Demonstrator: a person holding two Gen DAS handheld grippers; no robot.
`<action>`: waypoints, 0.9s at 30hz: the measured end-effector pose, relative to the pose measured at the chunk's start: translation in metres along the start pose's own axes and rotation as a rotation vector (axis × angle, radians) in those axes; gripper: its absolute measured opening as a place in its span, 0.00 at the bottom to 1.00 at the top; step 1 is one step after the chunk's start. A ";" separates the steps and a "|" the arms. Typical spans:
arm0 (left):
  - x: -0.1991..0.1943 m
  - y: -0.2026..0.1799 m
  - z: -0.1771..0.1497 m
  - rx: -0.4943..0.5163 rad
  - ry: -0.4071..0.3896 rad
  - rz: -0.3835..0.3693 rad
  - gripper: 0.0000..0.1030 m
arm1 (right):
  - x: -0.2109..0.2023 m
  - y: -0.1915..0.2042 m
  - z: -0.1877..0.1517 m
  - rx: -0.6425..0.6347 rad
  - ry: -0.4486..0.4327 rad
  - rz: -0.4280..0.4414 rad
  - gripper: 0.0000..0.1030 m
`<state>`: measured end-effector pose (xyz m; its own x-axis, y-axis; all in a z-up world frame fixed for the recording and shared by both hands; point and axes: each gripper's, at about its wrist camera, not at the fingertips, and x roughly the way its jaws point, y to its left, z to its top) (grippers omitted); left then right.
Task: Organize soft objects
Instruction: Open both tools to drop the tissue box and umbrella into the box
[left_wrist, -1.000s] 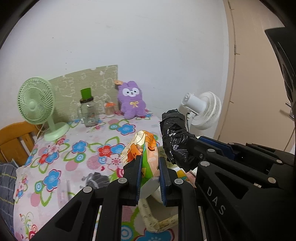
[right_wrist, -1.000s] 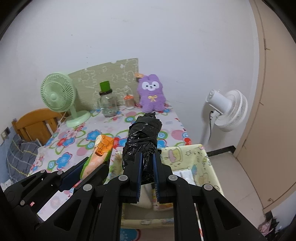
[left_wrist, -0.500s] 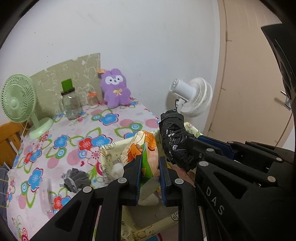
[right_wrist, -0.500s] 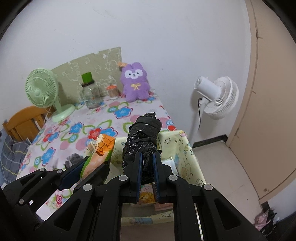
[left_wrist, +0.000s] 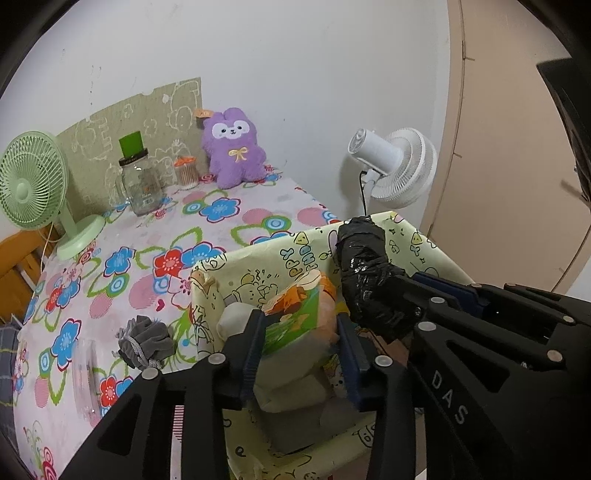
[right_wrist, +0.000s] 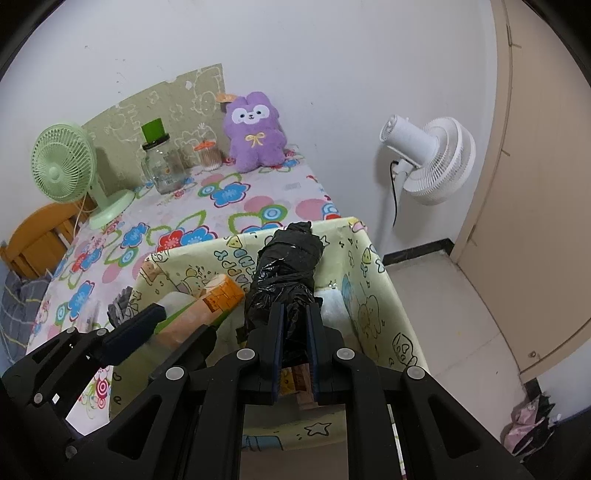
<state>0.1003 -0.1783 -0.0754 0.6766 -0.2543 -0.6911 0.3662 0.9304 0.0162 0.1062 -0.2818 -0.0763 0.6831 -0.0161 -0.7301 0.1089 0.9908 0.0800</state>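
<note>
Home room, floral tablecloth (left_wrist: 155, 236), purple plush toy (right_wrist: 256, 133), desk fans, wooden chair (right_wrist: 37, 236)

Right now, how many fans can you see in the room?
2. The green fan stands on the table's far left corner by the wall. The white fan is off the table, to its right near the door. Others may be out of view.

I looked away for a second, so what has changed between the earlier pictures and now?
Both hand-held grippers carried their loads from above the table to over the fabric bin. The left hand-held gripper has opened, releasing the orange-green packet. The right hand-held gripper still clamps the black roll. The purple plush stayed put.
</note>
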 end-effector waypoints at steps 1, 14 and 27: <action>0.001 0.000 0.000 -0.002 0.005 0.004 0.46 | 0.001 0.000 0.000 0.000 0.003 -0.001 0.14; -0.005 0.001 0.000 0.002 0.002 0.000 0.77 | -0.003 0.001 0.001 -0.011 -0.020 -0.007 0.50; -0.023 0.018 -0.002 -0.022 -0.028 0.017 0.84 | -0.022 0.014 0.003 -0.045 -0.063 -0.048 0.69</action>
<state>0.0901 -0.1552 -0.0601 0.7002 -0.2453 -0.6705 0.3402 0.9403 0.0113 0.0949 -0.2681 -0.0568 0.7222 -0.0712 -0.6880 0.1115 0.9937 0.0142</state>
